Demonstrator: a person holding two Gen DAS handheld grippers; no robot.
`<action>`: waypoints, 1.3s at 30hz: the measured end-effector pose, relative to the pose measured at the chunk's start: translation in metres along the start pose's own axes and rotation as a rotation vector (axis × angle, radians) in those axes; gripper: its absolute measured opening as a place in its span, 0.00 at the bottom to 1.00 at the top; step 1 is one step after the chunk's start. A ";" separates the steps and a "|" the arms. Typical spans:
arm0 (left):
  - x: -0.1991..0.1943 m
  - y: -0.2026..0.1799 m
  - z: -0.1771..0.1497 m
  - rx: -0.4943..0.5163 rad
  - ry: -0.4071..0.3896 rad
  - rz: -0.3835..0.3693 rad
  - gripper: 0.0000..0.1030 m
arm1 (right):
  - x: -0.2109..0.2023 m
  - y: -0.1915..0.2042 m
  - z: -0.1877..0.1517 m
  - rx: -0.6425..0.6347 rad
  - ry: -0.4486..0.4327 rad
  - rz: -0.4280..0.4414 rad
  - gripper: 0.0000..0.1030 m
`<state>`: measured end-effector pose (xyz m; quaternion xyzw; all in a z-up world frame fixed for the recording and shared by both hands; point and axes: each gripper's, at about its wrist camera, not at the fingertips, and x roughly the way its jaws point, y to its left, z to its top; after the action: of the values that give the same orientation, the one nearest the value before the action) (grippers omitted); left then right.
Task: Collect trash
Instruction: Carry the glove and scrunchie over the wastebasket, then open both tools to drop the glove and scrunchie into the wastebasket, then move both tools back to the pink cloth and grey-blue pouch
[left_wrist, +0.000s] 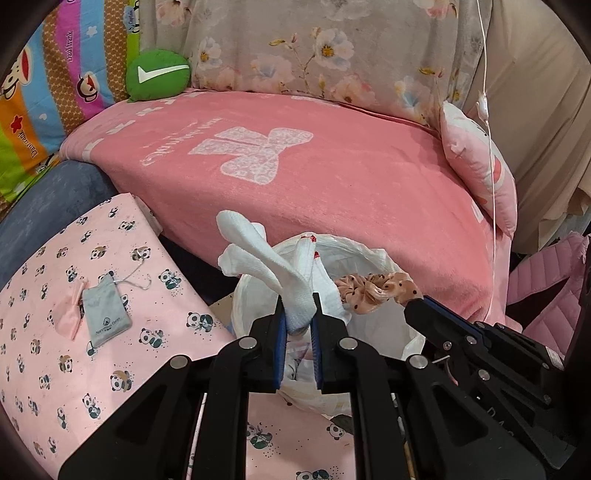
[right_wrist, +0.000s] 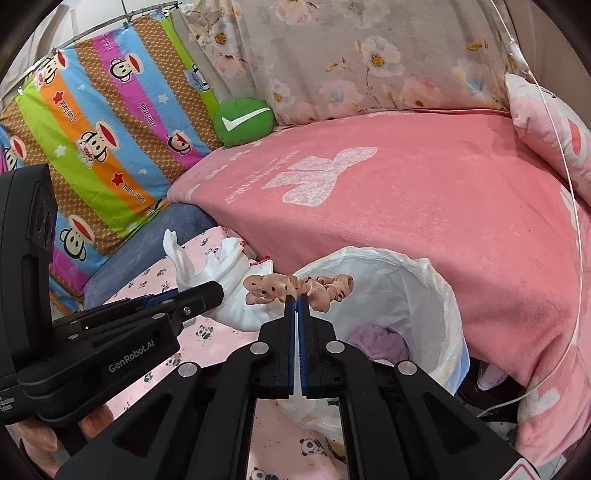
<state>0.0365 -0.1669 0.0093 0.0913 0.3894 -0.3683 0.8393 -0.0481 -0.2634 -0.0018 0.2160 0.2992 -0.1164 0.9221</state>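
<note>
My left gripper (left_wrist: 298, 312) is shut on a white sock (left_wrist: 266, 258) and holds it over the near rim of a bin lined with a white bag (left_wrist: 373, 258). My right gripper (right_wrist: 297, 295) is shut on a peach dotted scrunchie (right_wrist: 295, 288) above the bin's left rim (right_wrist: 436, 280). The scrunchie also shows in the left wrist view (left_wrist: 376, 286), with the right gripper (left_wrist: 413, 304) beside mine. The sock (right_wrist: 229, 266) and left gripper (right_wrist: 218, 290) show at left in the right wrist view. Purple cloth (right_wrist: 376, 338) lies inside the bin.
A pink blanket (left_wrist: 332, 177) covers the sofa behind the bin. A pink panda-print cloth (left_wrist: 74, 332) at left carries a grey pouch (left_wrist: 105, 314) and a small pink item (left_wrist: 70, 317). A green cushion (left_wrist: 157, 75), a pink pillow (left_wrist: 476, 166) and a hanging white cable (left_wrist: 489, 147) are nearby.
</note>
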 end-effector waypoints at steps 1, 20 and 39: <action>0.001 -0.002 0.000 0.004 0.004 -0.001 0.11 | 0.000 -0.003 -0.001 0.003 0.001 -0.001 0.03; 0.006 -0.013 -0.001 0.011 -0.009 0.042 0.52 | 0.004 -0.011 -0.008 0.018 -0.003 -0.058 0.13; -0.005 0.037 -0.011 -0.107 -0.015 0.071 0.54 | 0.012 0.012 -0.011 -0.031 0.010 -0.042 0.30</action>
<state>0.0531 -0.1331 0.0008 0.0570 0.3988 -0.3177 0.8584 -0.0401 -0.2487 -0.0126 0.1958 0.3101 -0.1299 0.9212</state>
